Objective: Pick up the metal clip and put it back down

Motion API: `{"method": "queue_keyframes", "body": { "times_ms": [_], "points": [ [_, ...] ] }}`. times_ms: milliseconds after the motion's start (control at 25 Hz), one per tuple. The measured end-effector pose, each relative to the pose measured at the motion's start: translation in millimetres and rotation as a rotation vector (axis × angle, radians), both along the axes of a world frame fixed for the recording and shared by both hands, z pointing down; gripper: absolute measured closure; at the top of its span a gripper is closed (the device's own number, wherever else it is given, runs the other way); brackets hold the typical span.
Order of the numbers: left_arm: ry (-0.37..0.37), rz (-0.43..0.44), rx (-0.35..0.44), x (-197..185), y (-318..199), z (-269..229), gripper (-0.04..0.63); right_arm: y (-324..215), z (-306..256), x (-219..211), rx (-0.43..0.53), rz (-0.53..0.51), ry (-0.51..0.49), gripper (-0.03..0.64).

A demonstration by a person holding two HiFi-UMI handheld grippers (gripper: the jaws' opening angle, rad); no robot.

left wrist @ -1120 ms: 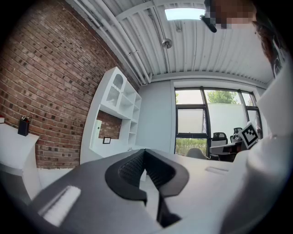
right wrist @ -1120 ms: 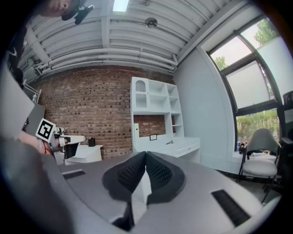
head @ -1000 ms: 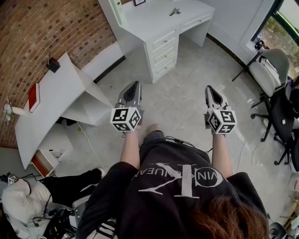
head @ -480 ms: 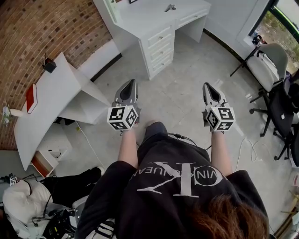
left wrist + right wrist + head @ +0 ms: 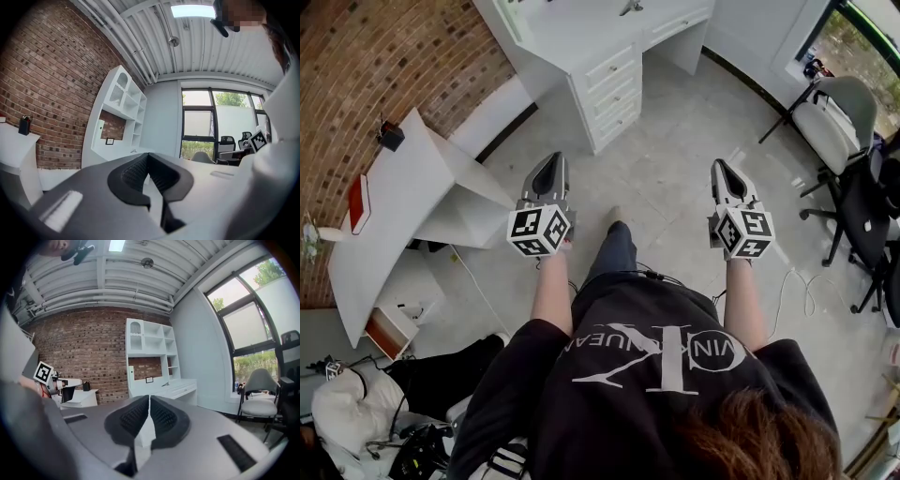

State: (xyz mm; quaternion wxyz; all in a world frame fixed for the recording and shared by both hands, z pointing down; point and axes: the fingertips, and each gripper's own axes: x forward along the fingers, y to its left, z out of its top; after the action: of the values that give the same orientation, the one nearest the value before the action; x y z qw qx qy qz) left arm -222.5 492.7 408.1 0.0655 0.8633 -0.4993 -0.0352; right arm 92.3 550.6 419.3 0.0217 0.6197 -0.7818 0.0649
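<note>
The metal clip is a small grey piece on the white desk at the top edge of the head view, far ahead of both grippers. It also shows tiny on the desk as the clip in the right gripper view. My left gripper is held in the air over the floor, jaws shut and empty. My right gripper hangs level with it, also shut on nothing. Each gripper's own view shows its pads closed together, the left gripper and the right gripper.
The desk has a drawer unit facing me. A slanted white table with a red item stands at the left by the brick wall. Office chairs stand at the right. A cable trails on the floor.
The desk has slid up and left in the head view. The person's leg has stepped forward between the grippers. Both grippers stay shut and held level.
</note>
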Motion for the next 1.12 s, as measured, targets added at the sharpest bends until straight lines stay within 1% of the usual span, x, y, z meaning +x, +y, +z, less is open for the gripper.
{"method": "queue_keyframes", "body": {
  "times_ms": [320,520,720,1120],
  "points": [
    [-0.003,0.034,-0.010,25.6,-53.0,3.6,0.584,-49.9,5.5,17.5,-0.011,0.004,-0.018,0.600],
    [0.013,0.032,-0.045,33.8,-97.6,13.5,0.586,-88.0,13.6,26.8,-0.040,0.006,-0.016,0.600],
    [-0.011,0.071,-0.052,52.8,-144.4,12.4,0.584,-131.9,16.9,35.8,-0.062,0.020,-0.025,0.598],
    [-0.011,0.094,-0.068,53.0,-238.9,11.4,0.586,-215.8,19.6,35.0,-0.088,0.050,-0.036,0.597]
  ]
}}
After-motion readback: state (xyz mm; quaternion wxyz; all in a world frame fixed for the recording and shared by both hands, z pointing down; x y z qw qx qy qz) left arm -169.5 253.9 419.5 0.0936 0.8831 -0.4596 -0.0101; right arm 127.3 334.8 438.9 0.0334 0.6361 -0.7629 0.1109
